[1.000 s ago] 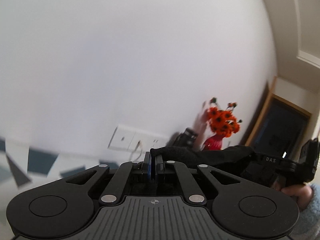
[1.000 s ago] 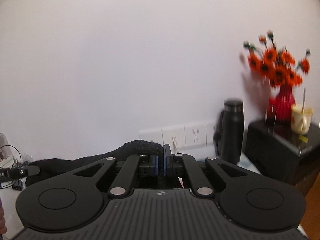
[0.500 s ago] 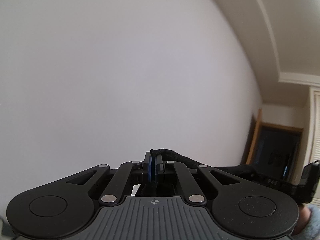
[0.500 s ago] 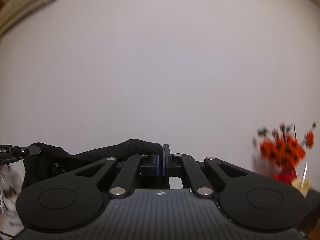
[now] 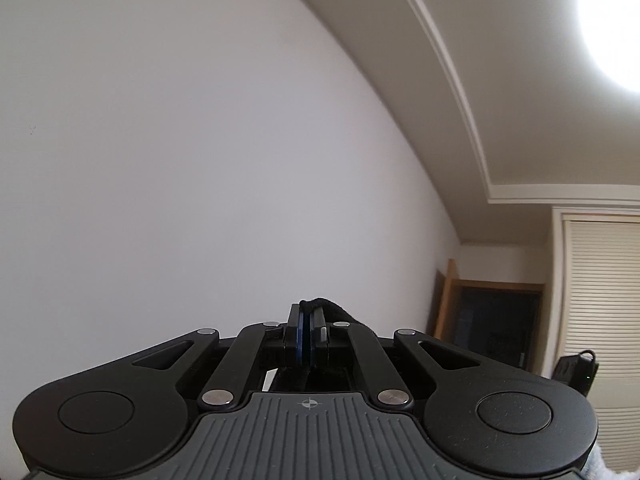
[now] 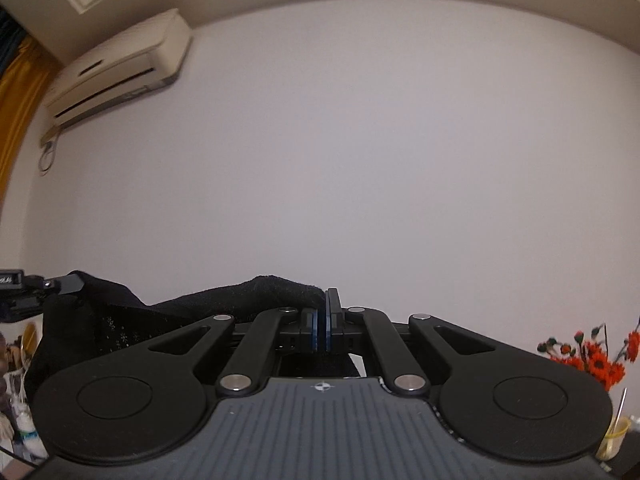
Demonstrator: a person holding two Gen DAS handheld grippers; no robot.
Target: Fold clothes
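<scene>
My left gripper (image 5: pixel 306 320) is shut on an edge of a black knit garment (image 5: pixel 334 310), held high and facing the white wall and ceiling. My right gripper (image 6: pixel 322 320) is shut on another edge of the same black garment (image 6: pixel 240 294), which stretches left from its jaws to the tip of the left gripper (image 6: pixel 60 283) at the frame's left edge. Most of the garment hangs below both views, hidden.
An air conditioner (image 6: pixel 116 68) hangs high on the wall at left. Orange flowers (image 6: pixel 592 356) and a cup (image 6: pixel 614 438) are at lower right. A dark doorway (image 5: pixel 492 328) and louvred closet door (image 5: pixel 600 292) stand to the right.
Both grippers have risen and tilted upward with the garment; the sockets, flask and table have dropped out of view, and the ceiling and air conditioner have come in.
</scene>
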